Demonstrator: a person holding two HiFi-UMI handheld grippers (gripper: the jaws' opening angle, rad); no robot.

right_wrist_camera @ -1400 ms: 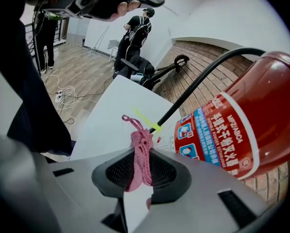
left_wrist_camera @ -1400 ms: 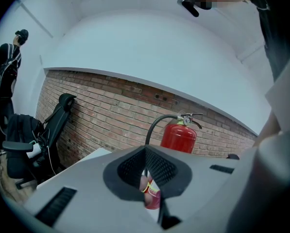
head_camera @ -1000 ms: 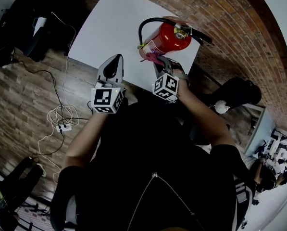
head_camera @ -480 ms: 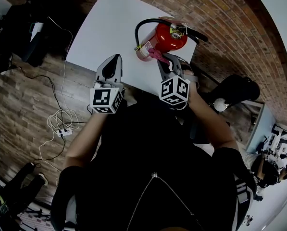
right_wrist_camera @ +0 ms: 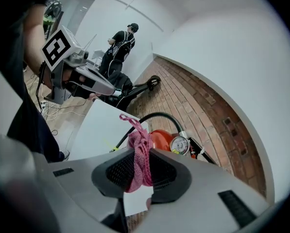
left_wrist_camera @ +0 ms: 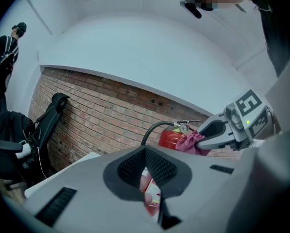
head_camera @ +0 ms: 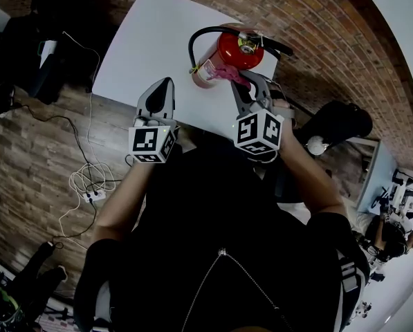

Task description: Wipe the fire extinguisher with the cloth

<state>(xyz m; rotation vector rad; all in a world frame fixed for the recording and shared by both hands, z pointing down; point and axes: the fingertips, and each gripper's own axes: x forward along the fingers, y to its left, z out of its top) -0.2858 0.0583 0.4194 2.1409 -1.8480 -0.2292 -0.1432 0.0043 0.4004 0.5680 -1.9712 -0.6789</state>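
Observation:
A red fire extinguisher [head_camera: 228, 50] with a black hose stands on the white table [head_camera: 147, 40] beside the brick wall. My right gripper [head_camera: 242, 83] is shut on a pink cloth [head_camera: 232, 74], which rests against the extinguisher's near side below its head. The right gripper view shows the cloth [right_wrist_camera: 139, 155] bunched between the jaws, with the extinguisher's body [right_wrist_camera: 160, 138] and gauge [right_wrist_camera: 179, 145] just beyond. My left gripper [head_camera: 167, 83] hovers over the table's near edge, left of the extinguisher, shut and holding nothing. From the left gripper view, the extinguisher [left_wrist_camera: 169, 139] and cloth [left_wrist_camera: 190, 141] lie ahead.
A brick wall [head_camera: 310, 33] runs behind the table. Cables and a power strip [head_camera: 90, 195] lie on the wooden floor at left. Dark bags and a chair [head_camera: 26, 40] stand at far left. A person [right_wrist_camera: 120, 45] stands far off.
My right gripper has carried the cloth forward and to the right along the extinguisher's side. The left gripper has stayed where it was.

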